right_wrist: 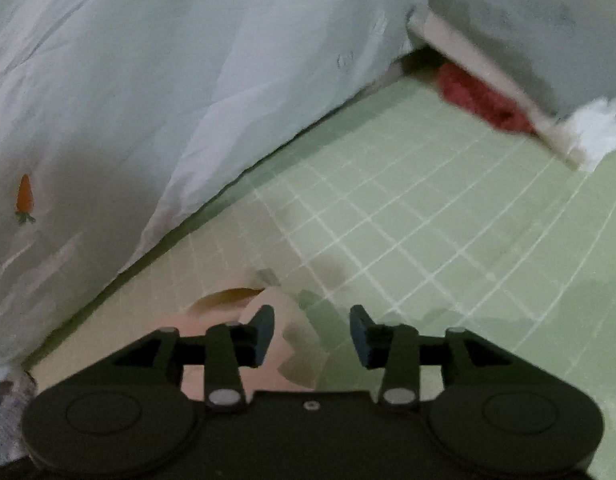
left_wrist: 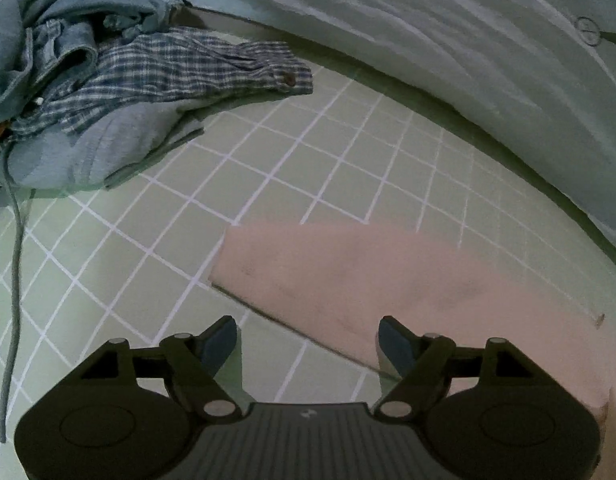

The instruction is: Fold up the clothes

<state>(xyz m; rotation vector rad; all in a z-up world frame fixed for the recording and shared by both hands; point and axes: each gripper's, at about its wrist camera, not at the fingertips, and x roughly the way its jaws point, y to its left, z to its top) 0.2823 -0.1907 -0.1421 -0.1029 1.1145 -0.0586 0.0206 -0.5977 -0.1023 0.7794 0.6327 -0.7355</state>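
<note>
A pale pink garment (left_wrist: pixel 368 276) lies flat on the green checked sheet (left_wrist: pixel 292 168), just ahead of my left gripper (left_wrist: pixel 308 340), which is open and empty above its near edge. In the right wrist view part of the pink garment (right_wrist: pixel 268 304) lies under my right gripper (right_wrist: pixel 312 332), which is open and empty; the cloth edge there looks blurred. A heap of unfolded clothes, with a blue checked shirt (left_wrist: pixel 160 68) and denim-blue pieces (left_wrist: pixel 68 16), sits at the far left.
A white quilt (left_wrist: pixel 448 32) with small prints bulges along the far side and also shows in the right wrist view (right_wrist: pixel 148 80). A grey pillow (right_wrist: pixel 528 28), a red cloth (right_wrist: pixel 480 96) and a white cloth (right_wrist: pixel 596 128) lie far right. A grey cord (left_wrist: pixel 14 280) trails left.
</note>
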